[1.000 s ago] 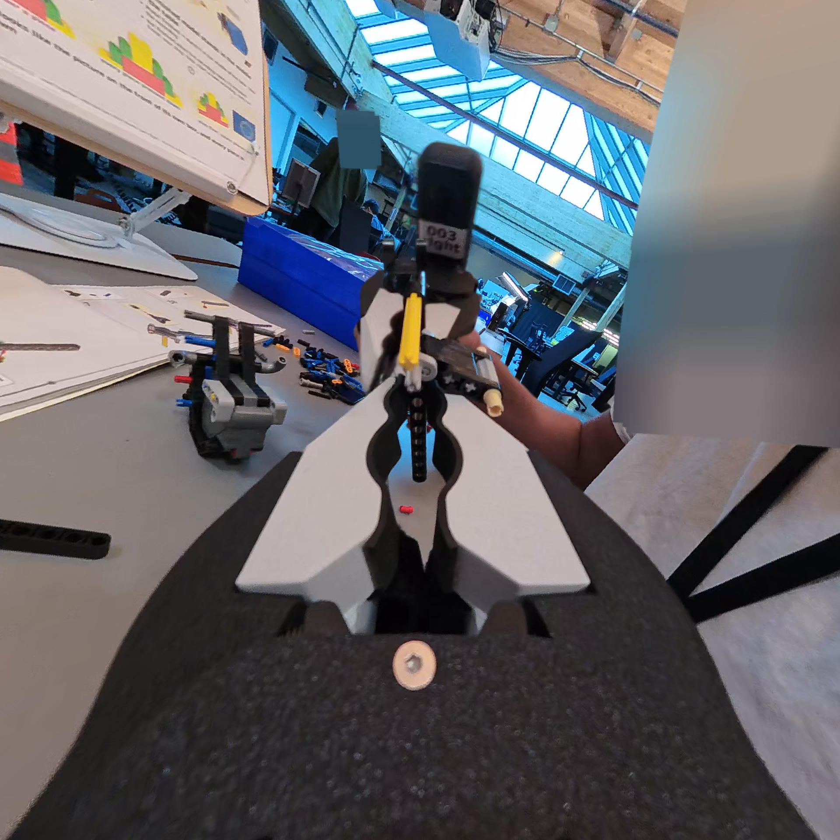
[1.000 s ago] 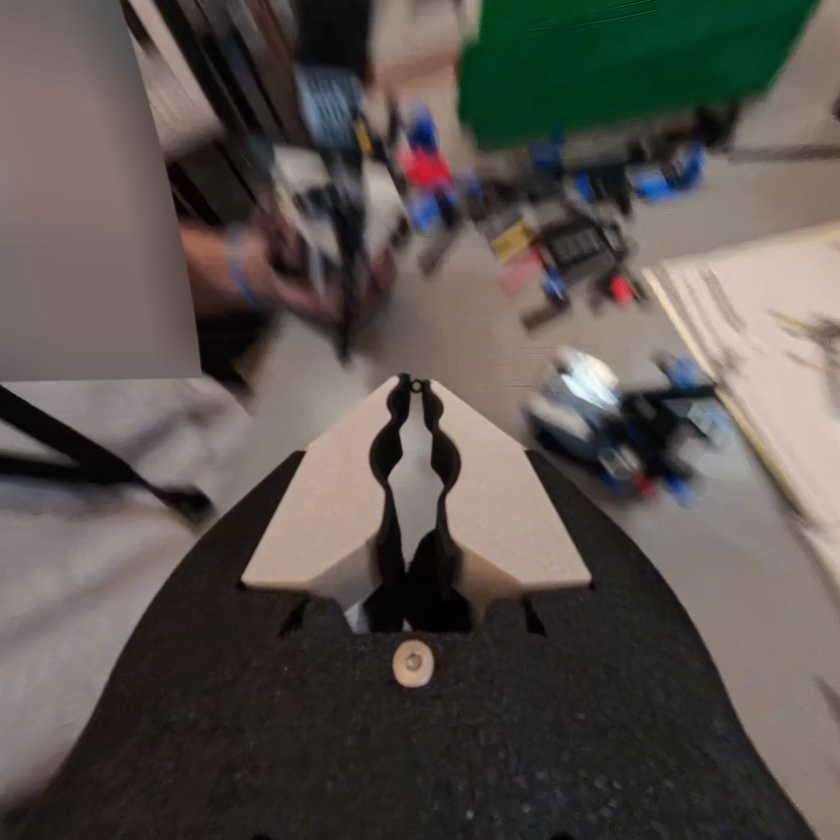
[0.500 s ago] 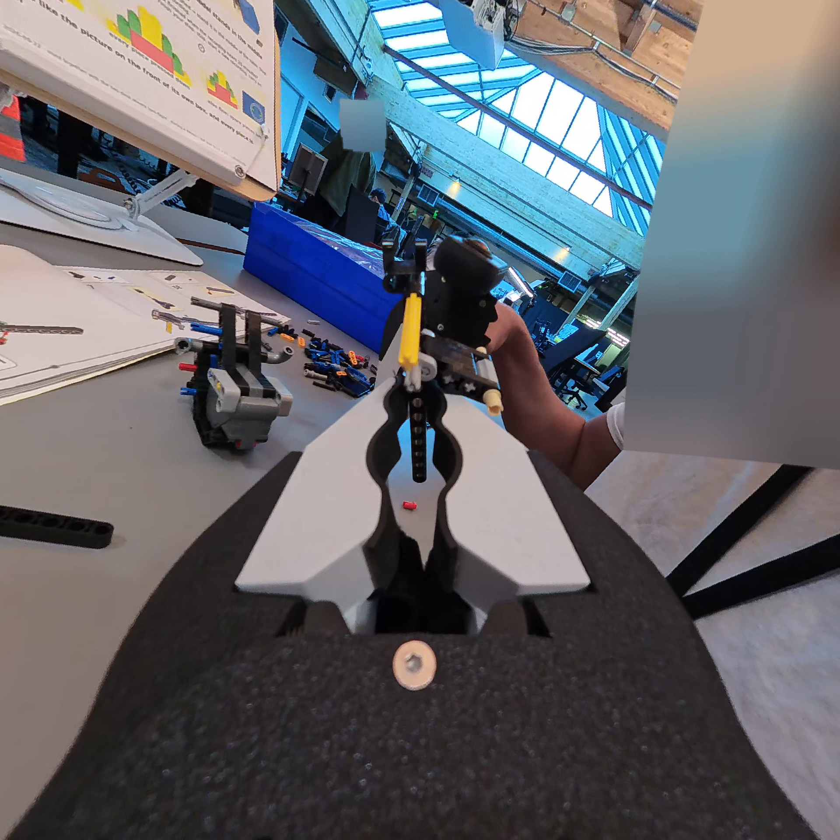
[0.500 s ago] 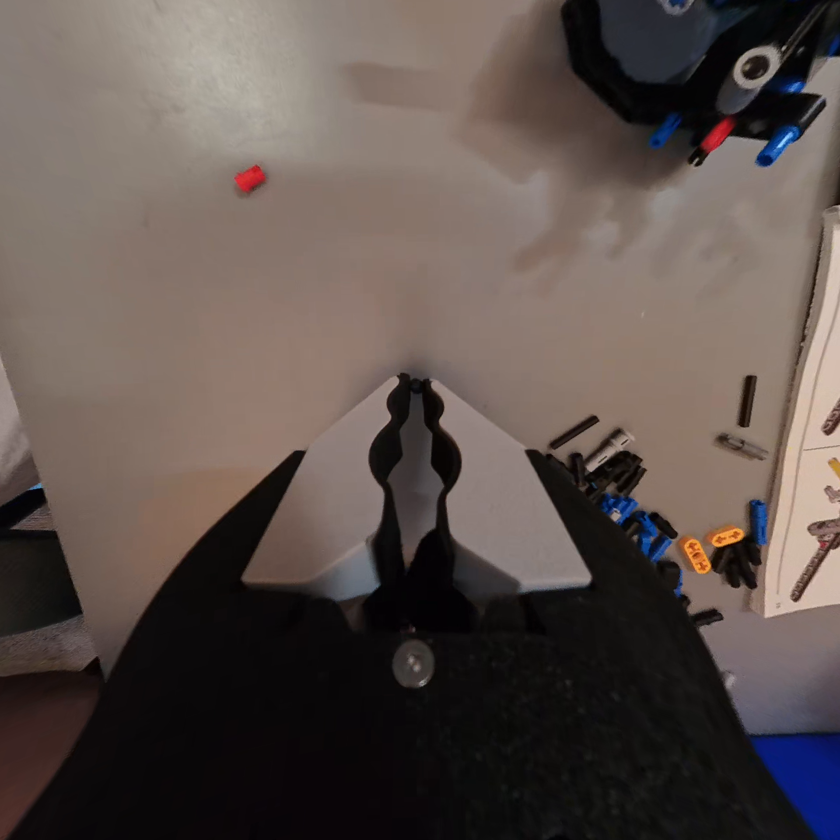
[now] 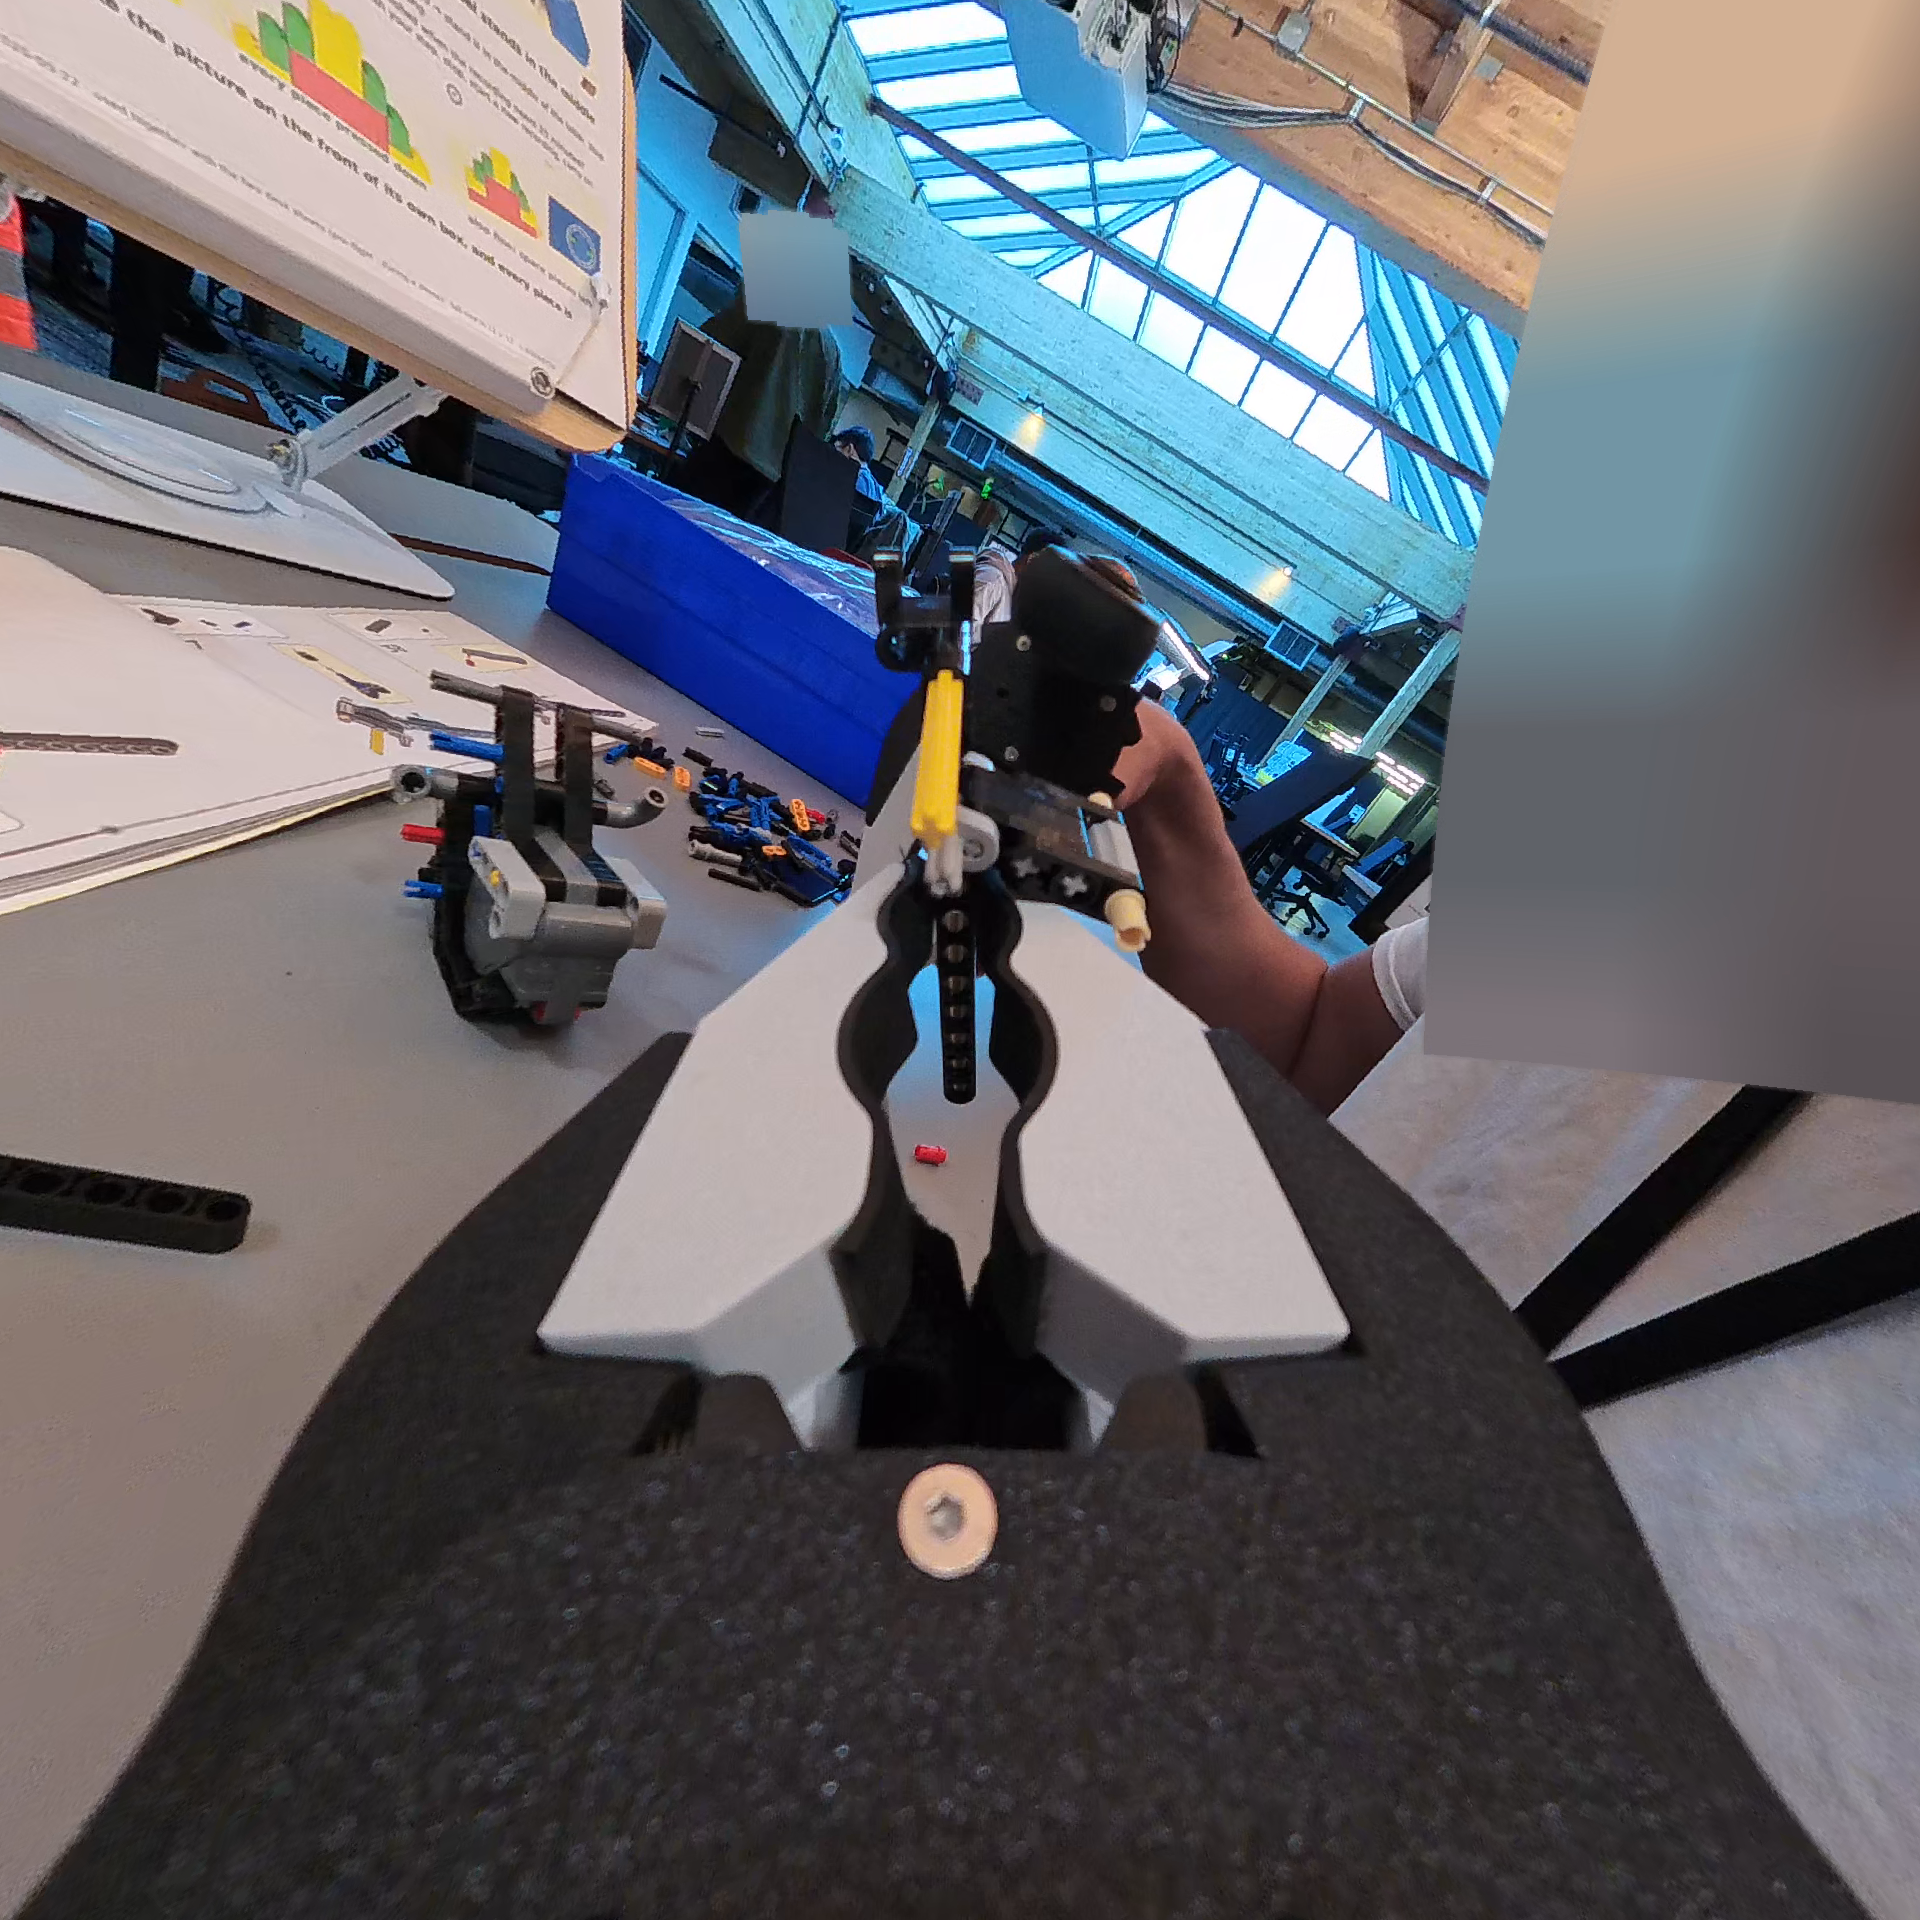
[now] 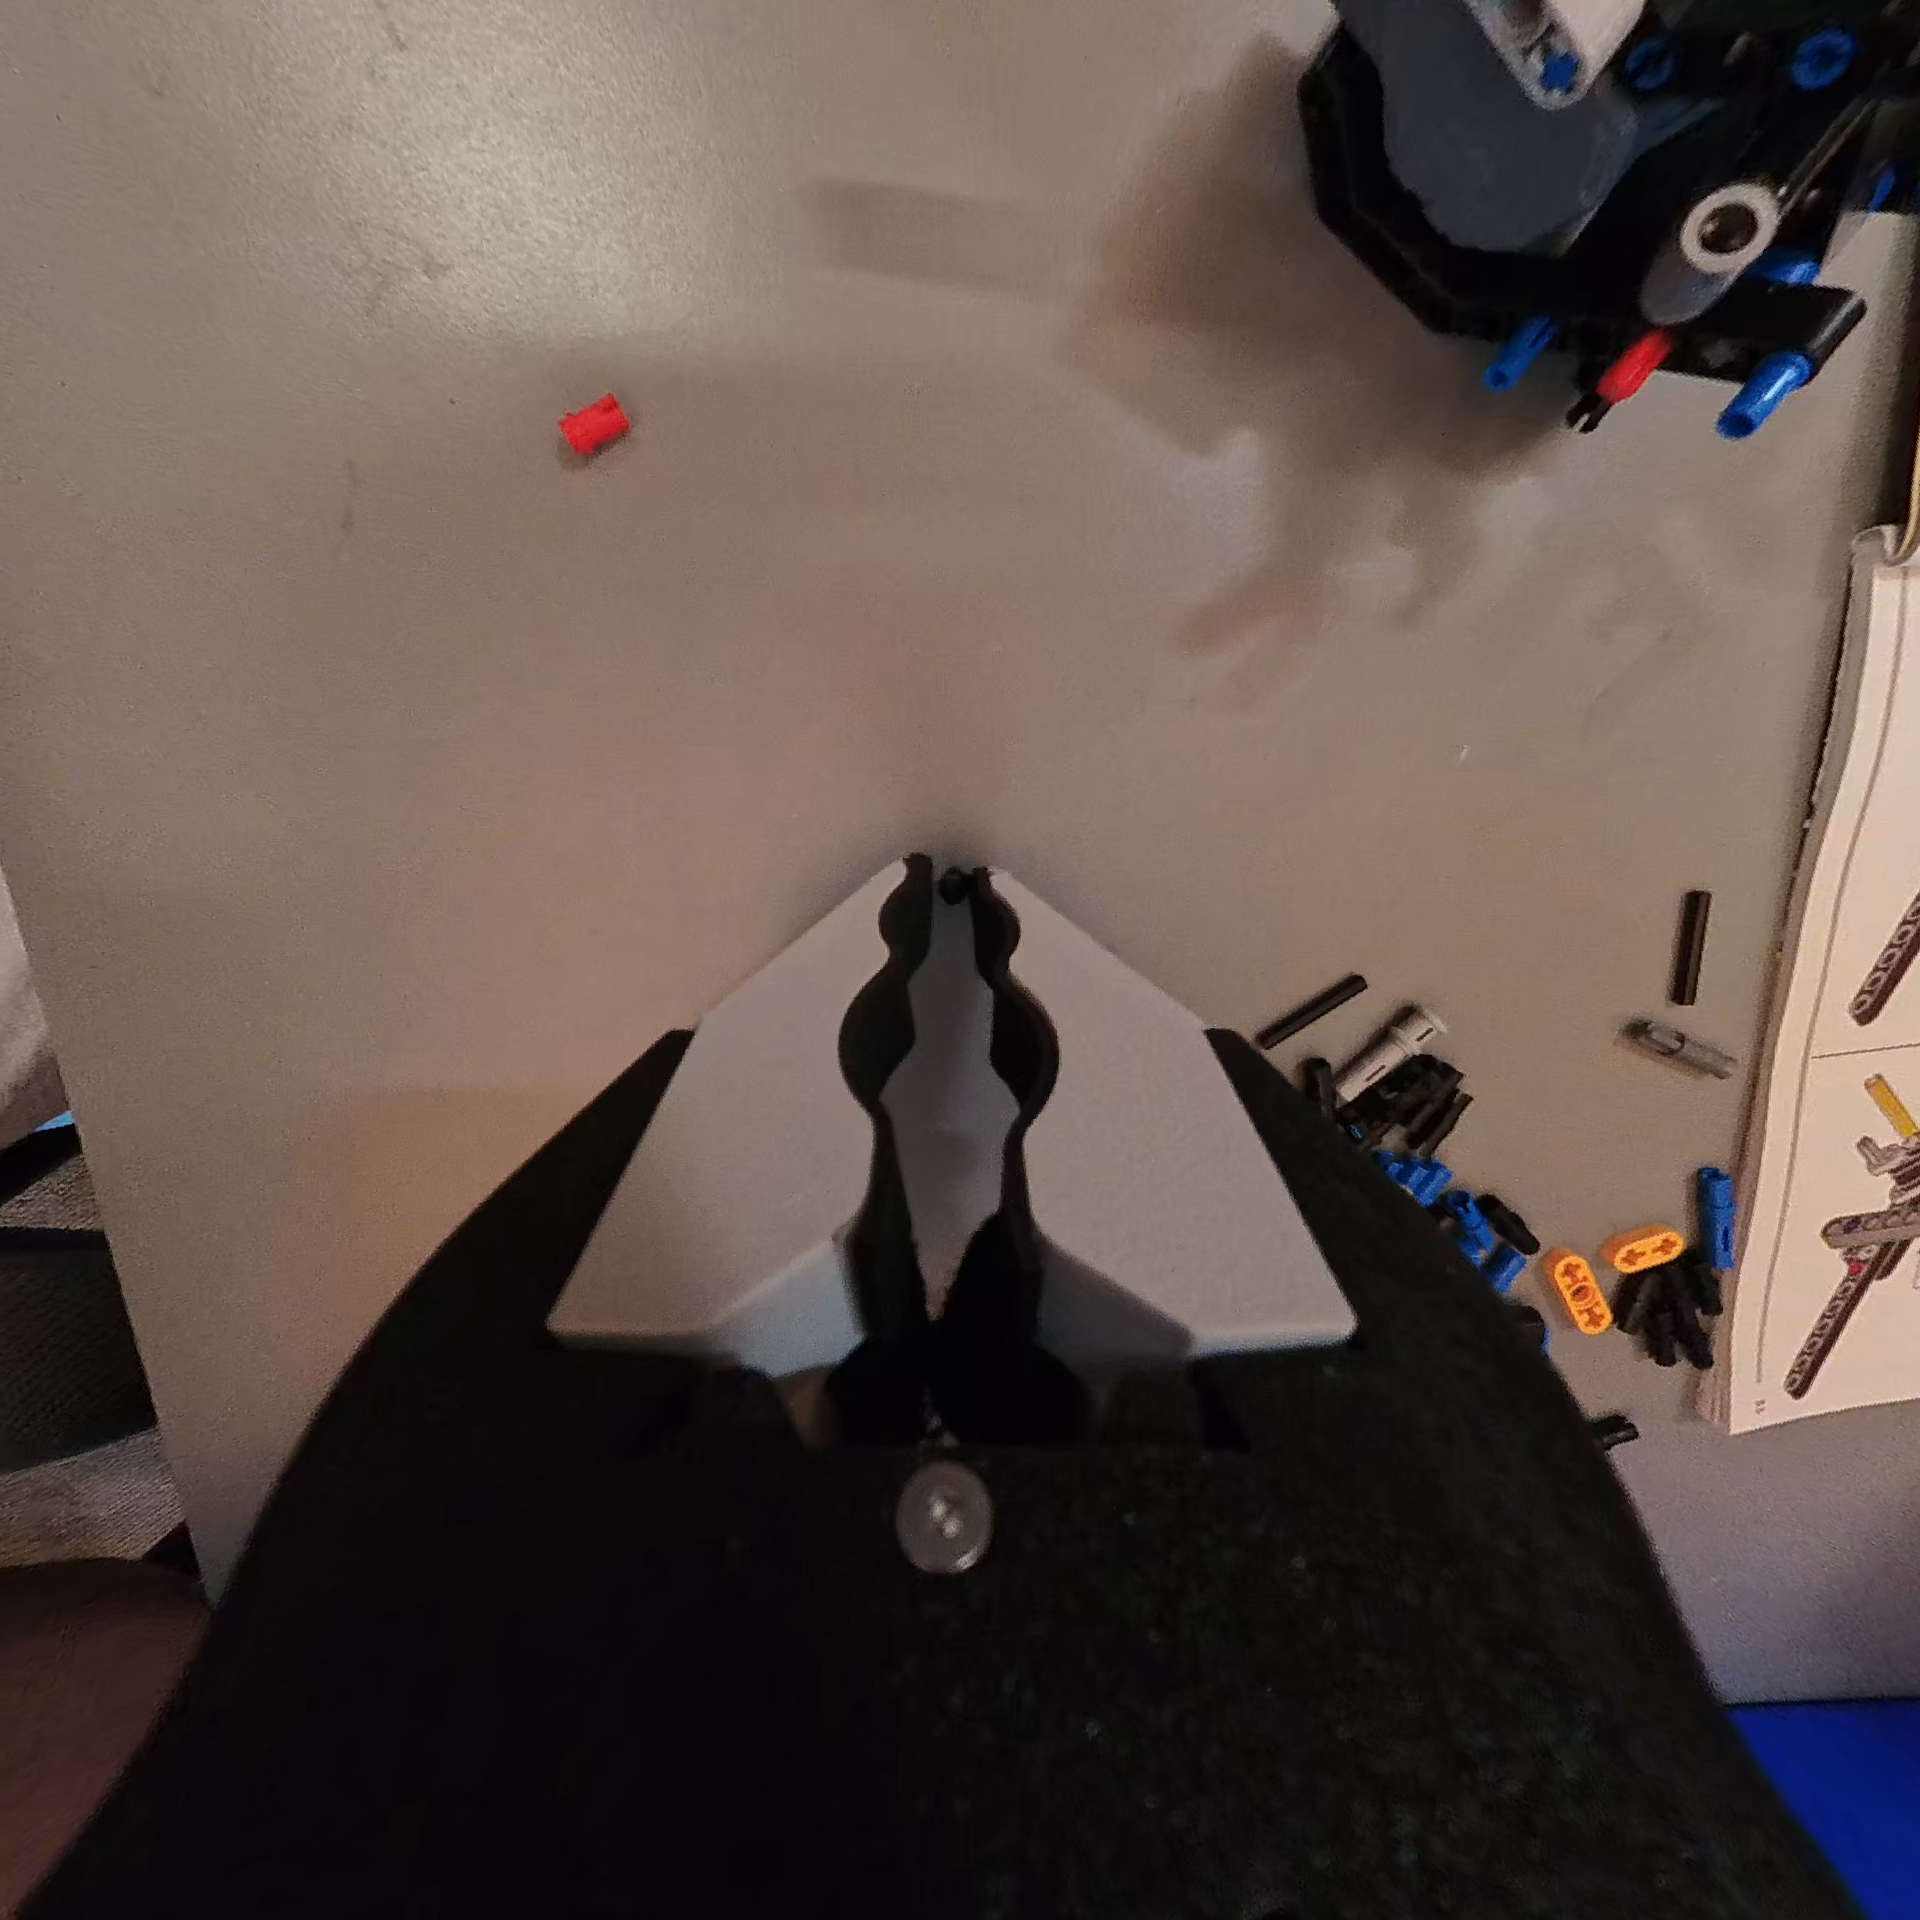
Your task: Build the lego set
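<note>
My left gripper (image 5: 940,883) is shut on a lego sub-assembly: a black holed beam (image 5: 957,1008) lies between its fingers, with a yellow axle (image 5: 938,769), a grey connector and a tan pin above the tips. It is held above the grey table (image 5: 260,1091). My right gripper (image 6: 948,881) points straight down at the table and is shut on a small black pin (image 6: 951,885). Its black housing (image 5: 1060,675) shows just behind the sub-assembly. A partly built grey and black model (image 5: 540,894) stands on the table and also shows in the right wrist view (image 6: 1621,187).
A small red piece (image 6: 593,424) lies alone on the table. A pile of loose black, blue and orange pieces (image 6: 1455,1174) lies beside the instruction booklet (image 6: 1860,1039). A black beam (image 5: 114,1210), a blue bin (image 5: 717,634) and a board on a stand (image 5: 312,156) are at the left. A person's arm (image 5: 1216,914) is at the right. My right fingertips sit around 20 centimeters from my left ones. The right tips stand about 9 centimeters off the small red piece (image 6: 593,424). It is also in sight in the left wrist view (image 5: 932,1152).
My right gripper swung from facing across the table to pointing straight down at it, then came a little lower. My left gripper kept its hold and barely moved.
</note>
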Motion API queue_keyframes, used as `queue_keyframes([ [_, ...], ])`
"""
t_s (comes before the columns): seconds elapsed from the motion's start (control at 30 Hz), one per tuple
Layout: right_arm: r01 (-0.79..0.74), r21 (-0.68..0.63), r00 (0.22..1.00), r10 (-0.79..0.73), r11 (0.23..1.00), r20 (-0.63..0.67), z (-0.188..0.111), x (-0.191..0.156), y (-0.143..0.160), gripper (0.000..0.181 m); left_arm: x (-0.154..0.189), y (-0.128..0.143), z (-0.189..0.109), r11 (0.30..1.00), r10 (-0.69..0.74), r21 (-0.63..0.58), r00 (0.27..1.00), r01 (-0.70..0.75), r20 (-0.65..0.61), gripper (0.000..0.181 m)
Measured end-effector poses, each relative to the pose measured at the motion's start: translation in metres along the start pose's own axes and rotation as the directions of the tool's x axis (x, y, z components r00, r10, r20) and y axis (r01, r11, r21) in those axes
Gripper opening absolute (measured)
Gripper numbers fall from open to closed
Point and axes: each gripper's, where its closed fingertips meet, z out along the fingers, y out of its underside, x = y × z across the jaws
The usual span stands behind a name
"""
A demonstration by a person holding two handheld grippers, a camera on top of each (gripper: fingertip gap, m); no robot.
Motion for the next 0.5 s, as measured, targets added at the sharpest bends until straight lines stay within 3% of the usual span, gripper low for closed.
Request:
queue_keyframes([
  [0.5,0.007,-0.008,1.0,-0.007,1.0,-0.022,-0.0017,0.0017,0.0017,0.005,-0.0001,0.0001,0.0,1.0,0.0,0.0,1.0,0.0,0.001,0.005],
])
